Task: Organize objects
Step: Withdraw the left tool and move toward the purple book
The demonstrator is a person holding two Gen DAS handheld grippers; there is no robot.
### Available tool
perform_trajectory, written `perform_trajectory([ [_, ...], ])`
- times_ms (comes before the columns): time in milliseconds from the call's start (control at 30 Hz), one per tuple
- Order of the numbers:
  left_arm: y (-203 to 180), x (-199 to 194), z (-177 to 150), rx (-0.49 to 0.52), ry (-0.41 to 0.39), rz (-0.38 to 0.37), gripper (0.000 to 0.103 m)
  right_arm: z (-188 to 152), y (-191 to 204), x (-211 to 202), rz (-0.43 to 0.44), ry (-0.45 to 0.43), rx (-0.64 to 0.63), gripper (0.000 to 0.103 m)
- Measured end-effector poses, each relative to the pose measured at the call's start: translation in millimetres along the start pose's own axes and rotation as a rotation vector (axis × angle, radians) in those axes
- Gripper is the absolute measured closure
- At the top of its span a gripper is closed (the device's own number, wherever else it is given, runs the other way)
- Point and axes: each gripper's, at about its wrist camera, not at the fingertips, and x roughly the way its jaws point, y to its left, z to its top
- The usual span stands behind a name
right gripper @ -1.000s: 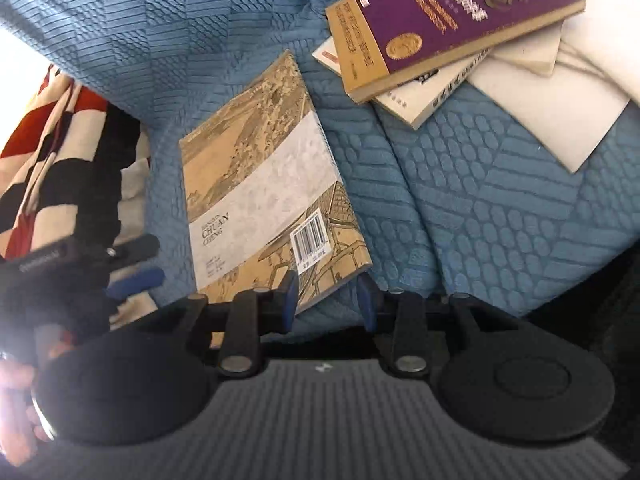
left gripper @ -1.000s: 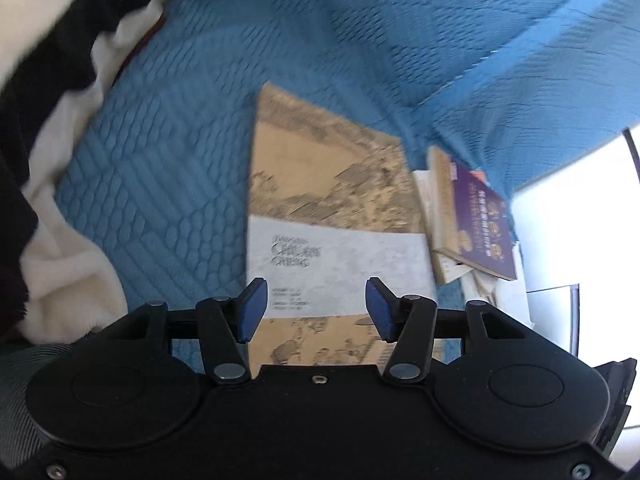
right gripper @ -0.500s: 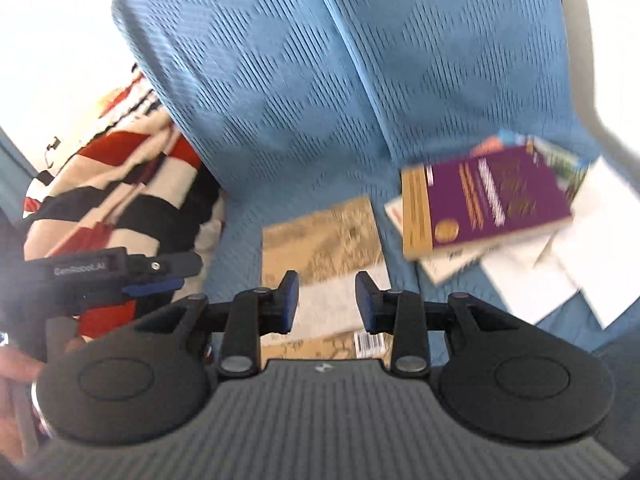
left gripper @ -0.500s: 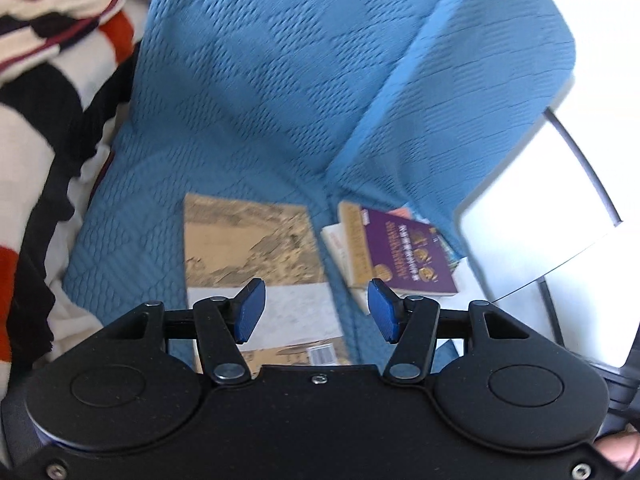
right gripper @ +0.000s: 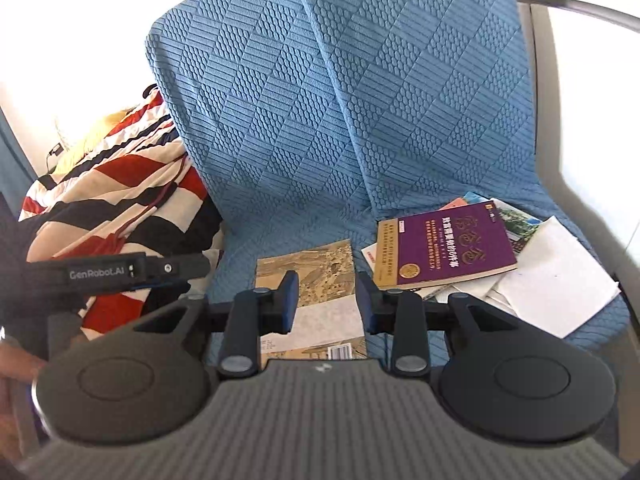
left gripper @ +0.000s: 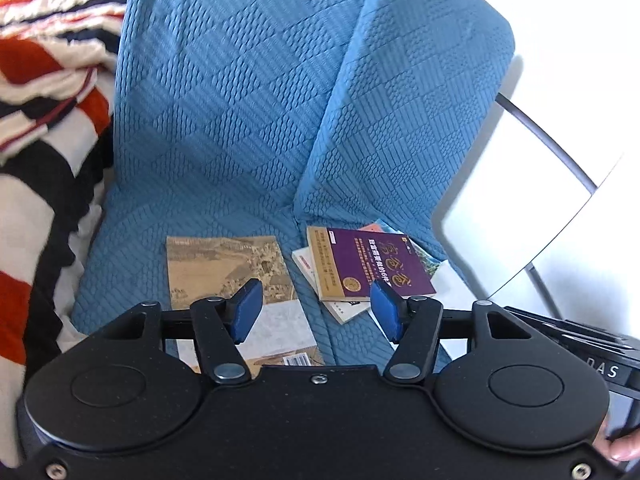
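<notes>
- Blue quilted fabric covers a sofa [right gripper: 320, 128], seat and backrest alike, with a seam running down between two back cushions.
- Bright white light washes out the room behind the sofa; a thin dark curved bar [left gripper: 548, 140] crosses it at the right.
- One striped blanket [right gripper: 120, 200], red, white and black, is heaped at the left end of the seat.
- One tan book [right gripper: 316, 280] with an old painted landscape on its cover lies flat on the seat, alone, barcode end nearest us.
- One purple book [right gripper: 444, 248] with gold lettering lies just to its right, on top of a loose pile of thinner books and booklets; I cannot count those beneath it.
- A few white sheets of paper [right gripper: 552, 280] spread out from under that pile toward the right edge of the seat.
- Two claws hang above the seat, both tilted downward.
- The left gripper [left gripper: 316, 310] has its blue pads apart and has just been opening; nothing is between them.
- The right gripper [right gripper: 327, 304] has a narrower gap, also holding nothing; the tan book shows through the gap well below.
</notes>
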Motion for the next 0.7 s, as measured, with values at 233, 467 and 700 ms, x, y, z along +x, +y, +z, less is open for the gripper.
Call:
perform_trajectory([
  [233,-26.8,-2.0,-10.2,0.030,-0.005,-0.008,0.043,-17.4,-9.5,-10.1,-0.040,-0.004,-0.001,0.068],
  [467,-44.7,0.1,-23.7,0.039,0.011,-0.023,0.041,-32.5,-15.8,-14.5,-0.075,0.019,-0.010,0.067],
  [700,-59.3,1.8,-35.8,0.073,0.018,-0.012,0.037,-43.8,-27.8,-23.3,-0.108,0.024,0.009,0.067],
])
